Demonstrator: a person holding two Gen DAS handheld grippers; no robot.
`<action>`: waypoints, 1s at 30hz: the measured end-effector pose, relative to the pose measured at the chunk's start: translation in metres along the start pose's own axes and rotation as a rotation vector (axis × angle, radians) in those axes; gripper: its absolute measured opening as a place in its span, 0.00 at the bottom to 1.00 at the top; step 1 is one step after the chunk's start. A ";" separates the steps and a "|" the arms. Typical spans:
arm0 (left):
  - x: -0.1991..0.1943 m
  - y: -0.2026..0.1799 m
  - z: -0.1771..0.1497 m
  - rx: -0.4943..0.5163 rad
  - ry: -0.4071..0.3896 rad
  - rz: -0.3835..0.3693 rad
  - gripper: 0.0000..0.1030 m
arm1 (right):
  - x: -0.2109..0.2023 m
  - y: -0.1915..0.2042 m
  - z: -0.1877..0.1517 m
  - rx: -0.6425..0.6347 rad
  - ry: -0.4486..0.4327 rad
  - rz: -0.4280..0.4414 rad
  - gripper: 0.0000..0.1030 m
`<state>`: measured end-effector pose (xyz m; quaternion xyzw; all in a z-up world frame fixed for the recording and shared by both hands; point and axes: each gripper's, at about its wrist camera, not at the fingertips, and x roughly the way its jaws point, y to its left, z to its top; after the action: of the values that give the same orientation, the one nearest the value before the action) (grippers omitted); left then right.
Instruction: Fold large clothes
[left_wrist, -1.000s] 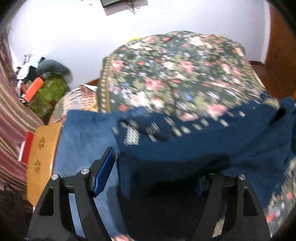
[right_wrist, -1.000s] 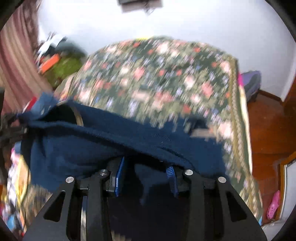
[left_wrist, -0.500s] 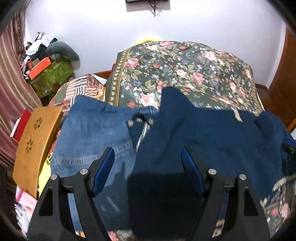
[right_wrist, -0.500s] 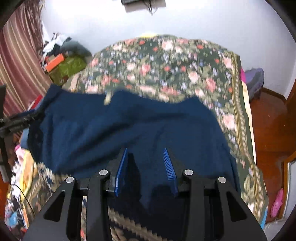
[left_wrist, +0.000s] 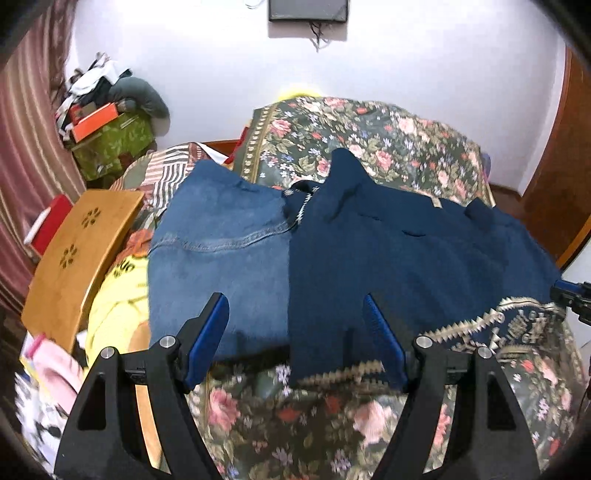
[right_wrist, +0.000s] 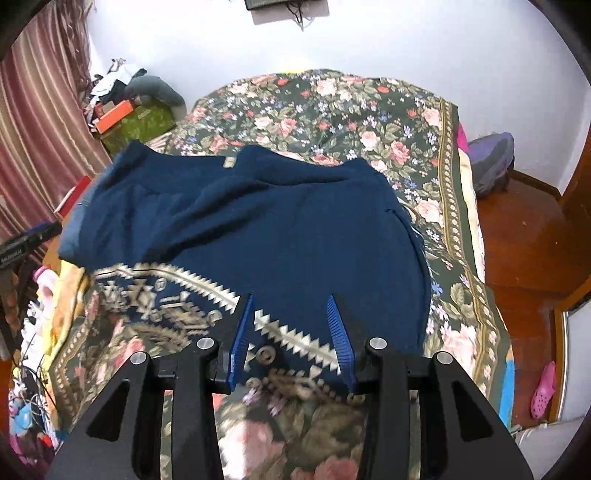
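A: Left wrist view. Left claw (left_wrist: 295, 341) wide open, empty, above the near edge of the navy garment (left_wrist: 399, 258), which lies on the bed (left_wrist: 369, 129). Jeans (left_wrist: 218, 254) lie touching its left side.

B: Right wrist view?

A: Right claw (right_wrist: 291, 336) part open and opening, nothing between the pads. Garment doubled over; patterned hem (right_wrist: 173, 295) shows under the top layer.

B: Progress?

A: One fold laid, I judge. Top layer rumpled; smoothing and further folds remain.
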<state>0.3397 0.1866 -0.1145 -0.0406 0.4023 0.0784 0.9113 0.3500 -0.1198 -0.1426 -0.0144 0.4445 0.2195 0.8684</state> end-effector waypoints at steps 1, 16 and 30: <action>-0.005 0.006 -0.007 -0.022 -0.009 -0.010 0.75 | -0.005 0.003 -0.001 -0.002 -0.008 0.001 0.43; 0.053 0.027 -0.094 -0.344 -0.001 -0.273 0.81 | 0.001 0.036 -0.013 -0.052 -0.031 -0.009 0.53; 0.120 0.012 -0.085 -0.488 0.012 -0.537 0.81 | 0.031 0.041 -0.013 -0.002 0.009 0.026 0.53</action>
<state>0.3557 0.2002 -0.2605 -0.3618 0.3520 -0.0704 0.8604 0.3393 -0.0746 -0.1675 -0.0105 0.4483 0.2310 0.8634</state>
